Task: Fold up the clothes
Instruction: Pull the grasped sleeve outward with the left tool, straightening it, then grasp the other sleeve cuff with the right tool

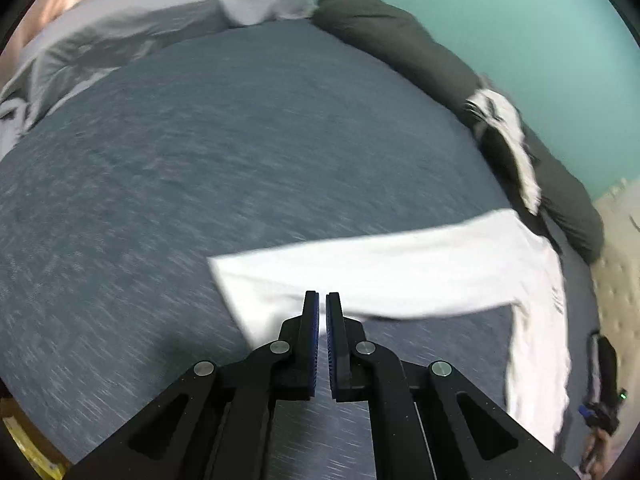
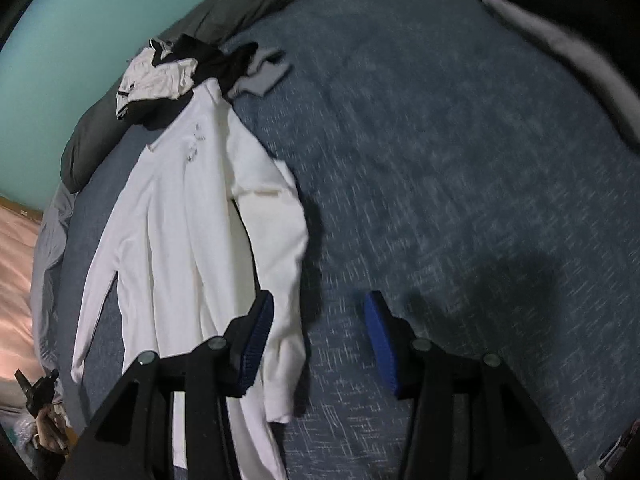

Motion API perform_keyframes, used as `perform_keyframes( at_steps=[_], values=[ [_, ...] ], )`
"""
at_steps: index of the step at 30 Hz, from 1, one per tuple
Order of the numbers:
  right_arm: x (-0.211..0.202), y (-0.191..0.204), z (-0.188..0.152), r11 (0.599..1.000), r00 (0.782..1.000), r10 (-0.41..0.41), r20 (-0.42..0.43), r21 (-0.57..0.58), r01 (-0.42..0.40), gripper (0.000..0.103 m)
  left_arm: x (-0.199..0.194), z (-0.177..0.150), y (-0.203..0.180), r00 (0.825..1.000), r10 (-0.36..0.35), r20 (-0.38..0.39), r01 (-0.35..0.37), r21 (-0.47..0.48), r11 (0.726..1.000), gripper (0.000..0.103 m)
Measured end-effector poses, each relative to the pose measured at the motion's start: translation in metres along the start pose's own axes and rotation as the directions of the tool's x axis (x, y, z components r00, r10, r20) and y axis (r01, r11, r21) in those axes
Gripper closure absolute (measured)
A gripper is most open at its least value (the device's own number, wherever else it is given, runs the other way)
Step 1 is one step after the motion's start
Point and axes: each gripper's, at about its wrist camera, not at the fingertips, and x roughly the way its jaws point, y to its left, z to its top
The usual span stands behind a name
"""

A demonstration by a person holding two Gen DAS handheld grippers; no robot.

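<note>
- Two grippers work over a blue-grey heathered bed [image 2: 460, 160]; the white long-sleeved shirt [image 2: 180, 220] lies face up on it, body flat, long axis running away from the right gripper [image 2: 320, 336].
- Right gripper stands wide, holding nothing; its left finger overlaps the shirt's near sleeve [image 2: 280, 280], which lies doubled along the body's edge, so this hand is the nearer to that sleeve.
- Left gripper [image 1: 322, 308] is nearly shut, a thin gap between the pads; whether cloth is pinched I cannot tell.
- Ahead of it, the other sleeve [image 1: 380, 276] stretches sideways across its view.
- Farther off, a crumpled black-and-white garment pile [image 2: 168, 76] touches the shirt's collar end, against a dark grey bolster [image 1: 400, 48].
</note>
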Motion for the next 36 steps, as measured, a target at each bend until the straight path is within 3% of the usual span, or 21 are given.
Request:
perform_keyframes(
  at_steps=[7, 14, 19, 23, 25, 27, 33, 36],
  values=[
    [0.029, -0.003, -0.019, 0.999, 0.994, -0.027, -0.106, -0.025, 0.025, 0.055, -0.008, -0.006, -0.067, 0.999, -0.04, -0.019, 0.041, 0.109, 0.993, 0.099],
    [0.045, 0.003, -0.029, 0.999, 0.991, -0.035, -0.129, -0.028, 0.032, 0.055, -0.012, -0.009, -0.124, 0.997, -0.064, -0.039, 0.07, 0.2, 0.977, 0.099],
    [0.051, 0.021, -0.034, 0.994, 0.99, -0.034, -0.134, -0.106, 0.02, 0.055, -0.009, -0.015, -0.152, 0.995, -0.078, -0.058, 0.09, 0.255, 0.963, 0.098],
    [0.051, 0.023, -0.037, 0.992, 0.989, -0.004, -0.151, -0.125, -0.015, 0.073, -0.006, -0.022, -0.164, 0.994, -0.079, -0.08, 0.099, 0.285, 0.954, 0.097],
    [0.051, 0.024, -0.039, 0.99, 0.987, 0.011, -0.16, -0.134, -0.033, 0.094, -0.004, -0.025, -0.17, 0.993, -0.078, -0.089, 0.101, 0.298, 0.949, 0.097],
    [0.046, 0.027, -0.039, 0.984, 0.989, 0.001, -0.145, -0.174, -0.027, 0.1, -0.002, -0.027, -0.174, 0.993, -0.076, -0.094, 0.102, 0.308, 0.946, 0.097],
    [0.0, 0.018, -0.017, 0.976, 1.0, -0.013, -0.022, -0.217, 0.008, 0.103, -0.005, -0.029, -0.182, 0.992, -0.078, -0.097, 0.105, 0.322, 0.941, 0.097],
    [-0.012, 0.001, -0.004, 0.986, 0.999, 0.02, -0.03, -0.167, -0.025, 0.103, -0.006, -0.028, -0.184, 0.992, -0.082, -0.094, 0.108, 0.32, 0.941, 0.097]
  ],
)
